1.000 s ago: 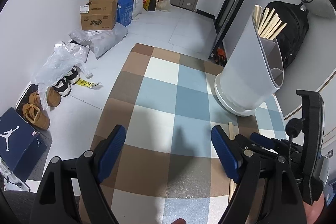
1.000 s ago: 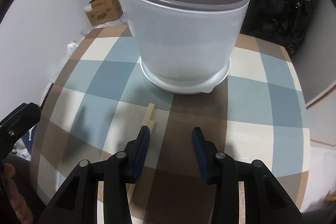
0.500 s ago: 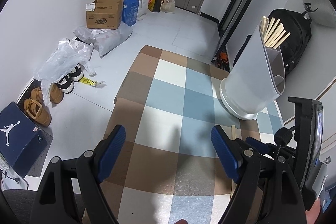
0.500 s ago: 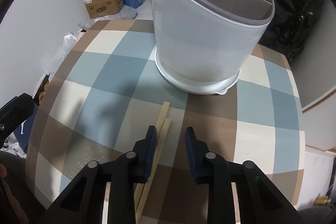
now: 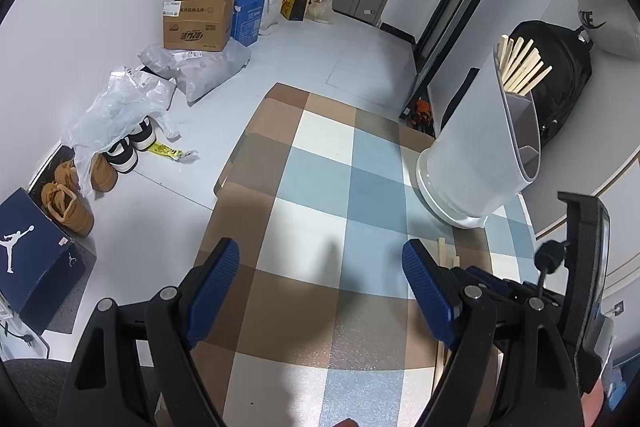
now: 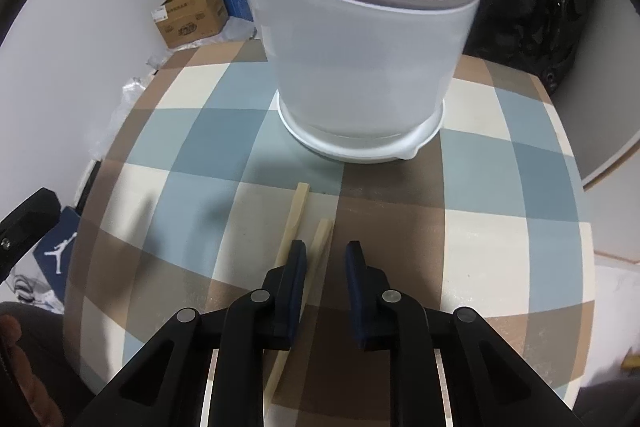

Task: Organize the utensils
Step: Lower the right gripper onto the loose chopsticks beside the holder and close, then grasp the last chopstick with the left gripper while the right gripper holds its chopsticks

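**Utensil Sorting: Holder, Loose Sticks and Both Hand-Held Grippers**

While the right wrist view faces the white utensil holder (image 6: 360,51) head-on and shows its inner divider, the left wrist view shows the same holder (image 5: 472,147) from the side, leaning in the fisheye, with a bundle of wooden sticks (image 5: 520,67) standing in its rear compartment. That bundle is cut off at the top edge of the right wrist view. The left wrist view also shows the floor beside the desk: one brown cardboard box (image 5: 198,23), one blue box (image 5: 246,13) behind it, one dark shoe box (image 5: 32,251), and several shoes (image 5: 124,147) partly under a plastic bag. A black backpack (image 5: 560,67) stands behind the holder.

Count on the desk (image 6: 500,167), which carries a checked cloth: one holder and two loose wooden sticks (image 6: 298,211), lying nearly parallel in front of the holder's base and apart from it.

The right hand-held gripper (image 6: 326,259) has its jaws parted narrowly and holds nothing. The shorter stick lies between its fingertips, beside the left finger; the longer stick runs just outside and under that left finger. Whether either finger touches a stick cannot be told.

The left hand-held gripper (image 5: 320,263) has its jaws spread wide and empty, above the cloth, well to the left of the sticks. In its view the stick ends (image 5: 446,251) show just past its right finger.
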Tool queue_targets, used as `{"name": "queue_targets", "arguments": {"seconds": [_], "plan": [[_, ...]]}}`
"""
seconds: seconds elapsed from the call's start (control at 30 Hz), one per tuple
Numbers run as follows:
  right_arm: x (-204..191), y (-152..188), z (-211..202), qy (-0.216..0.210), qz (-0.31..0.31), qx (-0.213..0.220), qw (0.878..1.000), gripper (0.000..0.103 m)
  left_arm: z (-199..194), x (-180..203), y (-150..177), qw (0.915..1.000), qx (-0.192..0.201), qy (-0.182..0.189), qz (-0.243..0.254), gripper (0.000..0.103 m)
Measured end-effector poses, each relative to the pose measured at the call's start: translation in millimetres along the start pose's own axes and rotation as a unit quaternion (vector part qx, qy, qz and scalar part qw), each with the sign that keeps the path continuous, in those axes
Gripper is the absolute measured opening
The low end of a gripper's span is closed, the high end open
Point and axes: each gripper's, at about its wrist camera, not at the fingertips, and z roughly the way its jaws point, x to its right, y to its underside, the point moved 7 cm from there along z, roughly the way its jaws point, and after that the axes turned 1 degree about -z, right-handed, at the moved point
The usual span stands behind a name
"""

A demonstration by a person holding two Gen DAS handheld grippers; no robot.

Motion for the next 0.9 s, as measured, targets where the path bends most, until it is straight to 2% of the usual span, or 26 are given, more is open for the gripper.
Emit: {"name": "queue_targets", "arguments": {"seconds": [0.13,0.23,0.33,0.43,0.67,0.9], "plan": [[-1,-7,3,0.001,-0.001,-0.001,1.000,0.018,2,-3,2,0.9999,-0.004,-0.010,0.004,0.080],[3,-11,5,-0.007,0.019,-0.005,1.000,0.008,5,-6,2,0.9994,-0.006,-0.032,0.008,0.080],[3,-12,6,-0.012,0.020,-0.005,1.000,0.006,9,-7,4,0.9986,-0.011,-0.049,0.017,0.080],[9,-10,4,-0.041,0.045,-0.007,0.998,0.005,13,-6,10,0.9972,-0.021,-0.063,0.034,0.080],[34,-12,-28,-0.092,0.111,0.030,0.989,0.005,22,5,27,0.9948,-0.062,-0.045,0.068,0.080],[80,-15,-66,-0.147,0.185,0.070,0.969,0.005,25,24,38,0.9911,-0.085,-0.033,0.097,0.080]]}}
